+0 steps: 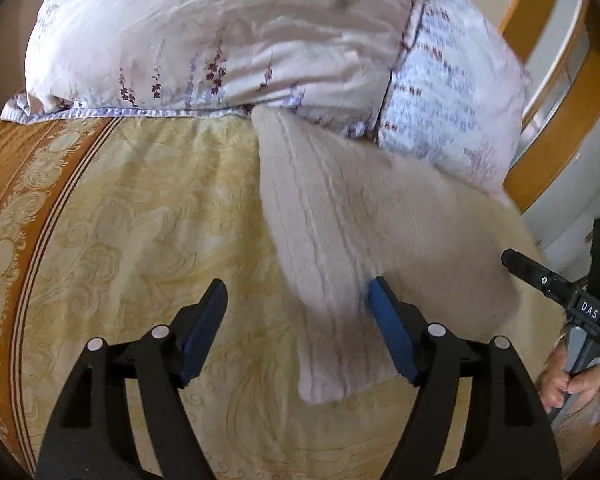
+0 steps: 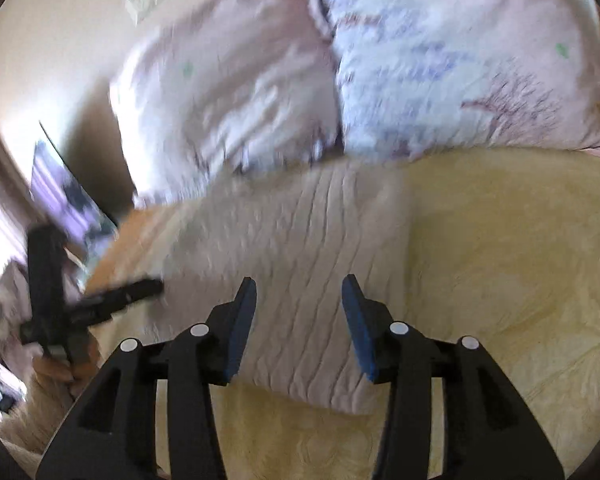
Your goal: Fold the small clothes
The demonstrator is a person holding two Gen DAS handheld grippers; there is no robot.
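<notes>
A cream ribbed knit garment (image 1: 340, 224) lies on the yellow patterned bedspread (image 1: 140, 208), folded into a long shape reaching from the pillows toward me. My left gripper (image 1: 298, 320) is open, its jaws wide apart, hovering over the garment's near end. In the right wrist view the same garment (image 2: 300, 248) lies flat as a rough rectangle. My right gripper (image 2: 299, 320) is open and empty just above its near edge. The right gripper also shows at the right edge of the left wrist view (image 1: 556, 288), and the left gripper shows blurred in the right wrist view (image 2: 100, 300).
Two floral pillows (image 1: 228, 36) (image 1: 452, 92) lie at the head of the bed, touching the garment's far end. A wooden headboard (image 1: 564, 116) curves at the right. The bedspread has an orange border (image 1: 32, 184) at the left. The right wrist view is motion-blurred.
</notes>
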